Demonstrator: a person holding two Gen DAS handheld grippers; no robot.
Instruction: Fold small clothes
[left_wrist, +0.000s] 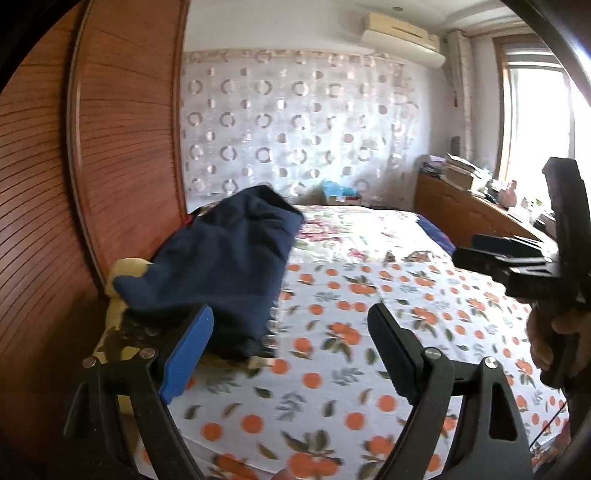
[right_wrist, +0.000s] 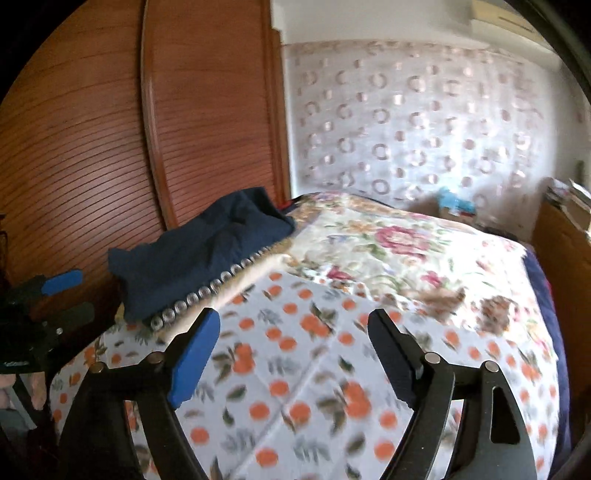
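A dark navy garment (left_wrist: 225, 266) lies bunched at the left edge of the bed, on top of a cream pad with a beaded trim (right_wrist: 207, 295); it also shows in the right wrist view (right_wrist: 207, 251). My left gripper (left_wrist: 291, 336) is open and empty, its blue finger just in front of the garment's near end. My right gripper (right_wrist: 295, 339) is open and empty above the orange-print sheet (right_wrist: 295, 387), to the right of the garment. The right gripper also shows at the right edge of the left wrist view (left_wrist: 517, 254), and the left gripper at the left edge of the right wrist view (right_wrist: 62, 295).
A wooden slatted wardrobe (left_wrist: 92, 147) stands close along the bed's left side. A floral quilt (right_wrist: 388, 240) covers the far half of the bed. A wooden cabinet with stacked papers (left_wrist: 458, 199) stands at the right near the window. A patterned curtain (left_wrist: 295, 129) hangs behind.
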